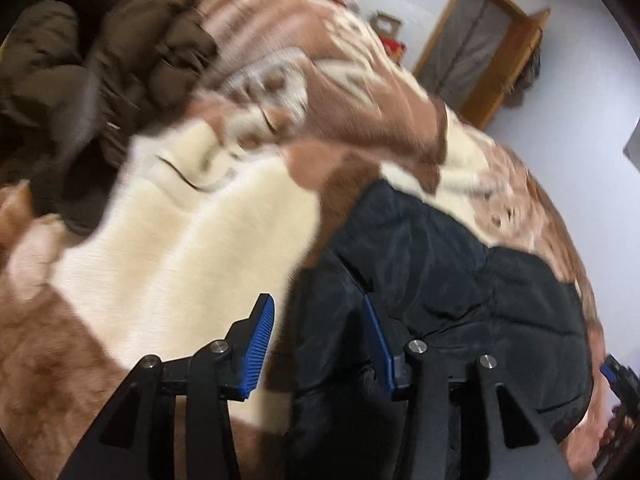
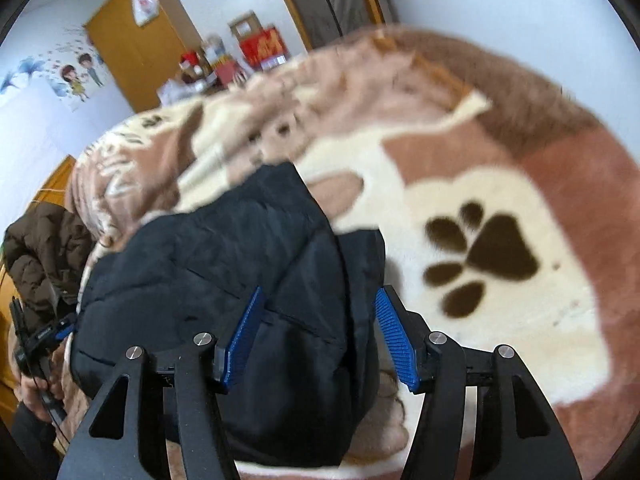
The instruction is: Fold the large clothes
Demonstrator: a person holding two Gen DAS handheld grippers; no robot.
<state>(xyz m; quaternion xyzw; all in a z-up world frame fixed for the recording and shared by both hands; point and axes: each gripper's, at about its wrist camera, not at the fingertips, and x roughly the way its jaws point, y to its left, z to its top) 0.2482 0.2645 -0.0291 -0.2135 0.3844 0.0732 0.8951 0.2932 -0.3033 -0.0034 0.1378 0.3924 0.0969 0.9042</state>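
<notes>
Jaws on both grippers stand apart, w/ jacket fabric lying between the pads but not pinched. Left gripper [image 1: 320, 344]: blue pads spread, the near edge of the black puffer jacket [image 1: 452, 280] bunched in the gap, left pad over the cream part of the blanket [image 1: 192, 240]. Right gripper [image 2: 324, 336]: pads wider, a fold of the same black puffer jacket [image 2: 240, 264] sitting loose between them; right pad clear of the cloth. Jacket lies on the blanket-covered bed, folded into a compact bundle; long axis runs from the grippers away toward the far side of the bed, narrower end farthest off in the right wrist view. Relative to the jacket: brown paw print [image 2: 480, 256] on the blanket just to its right in the right wrist view; a brown puffer coat [image 1: 88, 52] well apart to the far left, heaped, not folded. Beyond the jacket, past the bed edge, red boxes [image 2: 260, 50] and a yellow-wood wardrobe [image 2: 136, 44] w/ a plastic bag hung on it; box contents can't be made out. Both views are motion-blurred.
</notes>
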